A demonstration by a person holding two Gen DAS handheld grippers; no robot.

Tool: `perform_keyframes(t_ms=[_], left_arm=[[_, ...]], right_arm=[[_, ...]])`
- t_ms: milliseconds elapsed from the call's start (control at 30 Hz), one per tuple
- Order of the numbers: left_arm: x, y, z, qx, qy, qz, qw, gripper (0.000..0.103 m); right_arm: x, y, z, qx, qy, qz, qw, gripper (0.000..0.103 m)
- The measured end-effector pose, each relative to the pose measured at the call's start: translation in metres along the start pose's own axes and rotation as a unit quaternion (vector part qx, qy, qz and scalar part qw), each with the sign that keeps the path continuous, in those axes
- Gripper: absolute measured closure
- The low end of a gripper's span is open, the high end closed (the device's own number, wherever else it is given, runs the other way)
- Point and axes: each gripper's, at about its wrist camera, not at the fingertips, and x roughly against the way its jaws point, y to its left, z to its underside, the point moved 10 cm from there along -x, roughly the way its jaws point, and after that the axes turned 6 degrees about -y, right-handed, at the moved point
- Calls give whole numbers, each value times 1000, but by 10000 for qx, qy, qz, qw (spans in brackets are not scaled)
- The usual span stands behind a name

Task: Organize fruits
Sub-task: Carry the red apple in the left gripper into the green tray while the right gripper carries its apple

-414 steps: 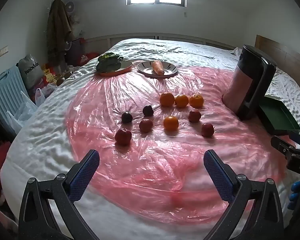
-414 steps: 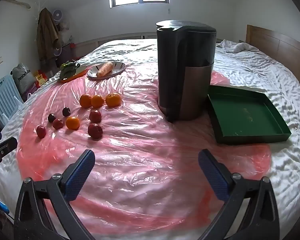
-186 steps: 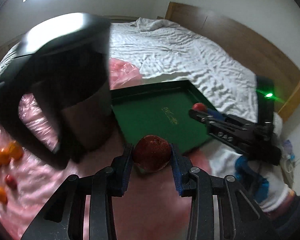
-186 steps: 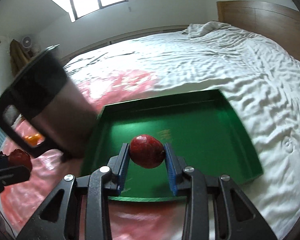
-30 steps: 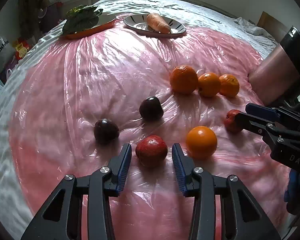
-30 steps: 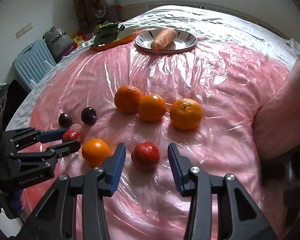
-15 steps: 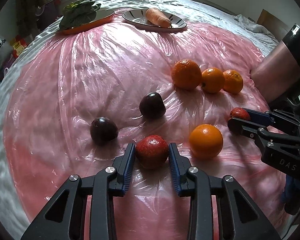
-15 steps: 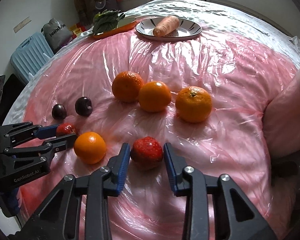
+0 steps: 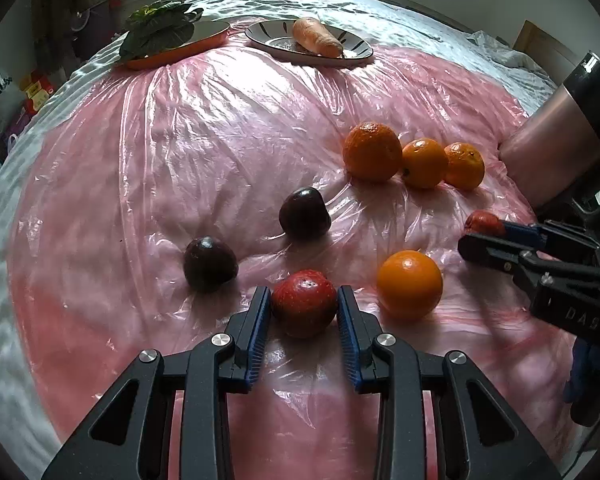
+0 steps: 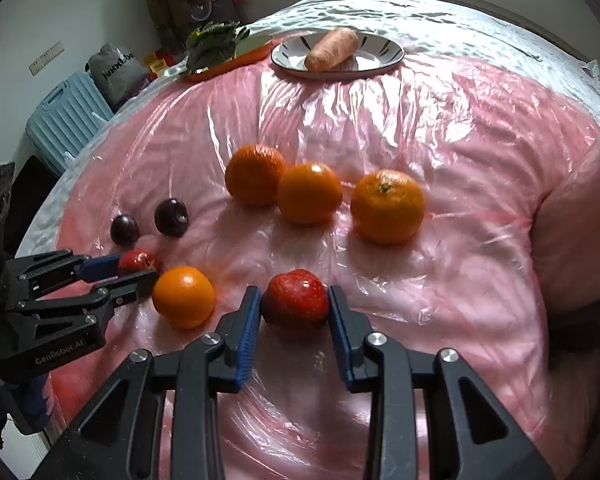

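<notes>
Fruit lies on a pink plastic sheet over a bed. My left gripper is shut on a red apple that rests on the sheet. In the right wrist view, my right gripper has its jaws closing on a second red apple, with both pads against its sides. One orange sits between the two apples. Three more oranges stand in a row farther back. Two dark plums lie to the left.
At the back stand a plate with a carrot and an orange dish of leafy greens. A dark jug stands at the right. A blue suitcase and bags sit beside the bed.
Both grippers have closed in on their apples, the right one by much more. The fruit on the sheet has not shifted.
</notes>
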Motion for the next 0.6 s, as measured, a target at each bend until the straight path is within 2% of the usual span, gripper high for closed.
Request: perform_keyframes(t_ms=[333,600], left_arm=[[21,1,-3,21,-83,12,10000,74],[39,5,-2,58,-69,132,9999,74]], right_arm=[[22,7,-3,-14,-45,-24,10000,58],[33,15,1,17,107,36,9999,58]])
